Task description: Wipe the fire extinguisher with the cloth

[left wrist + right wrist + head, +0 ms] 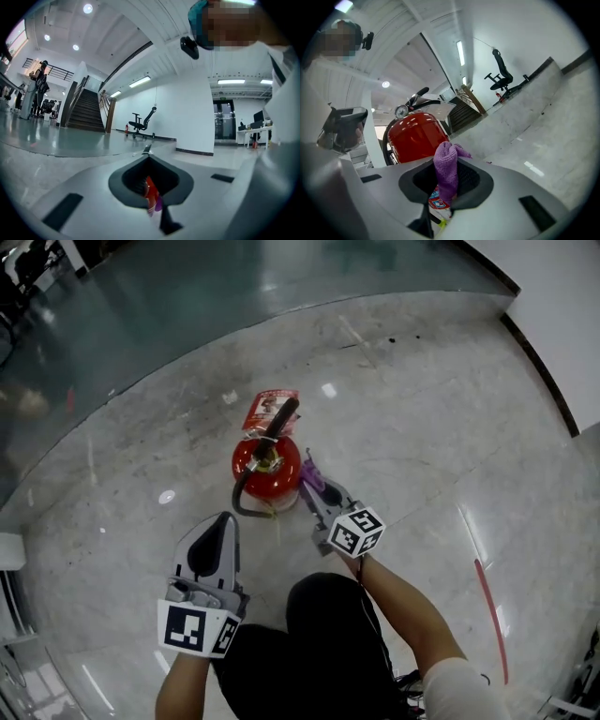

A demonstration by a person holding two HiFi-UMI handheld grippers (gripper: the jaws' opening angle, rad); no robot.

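Shining floor (422, 427): pale marble.
Fire extinguisher (267, 468): red, upright on the floor.
Left gripper (223, 518): jaws together, empty, near the extinguisher.
Right gripper (314, 488): clamped on the cloth (446, 171).
Cloth: purple, just beside the extinguisher's body.

Polished stone floor in a bright, white-walled hall

The pale marbled floor (422, 427) curves against a darker glossy floor section (187, 296), with a red line (492, 615) at one side. A staircase (86, 112) rises beside a white wall (187, 108), where a black office chair (143, 123) stands under round ceiling lights (87, 8) and strip lights (139, 82).
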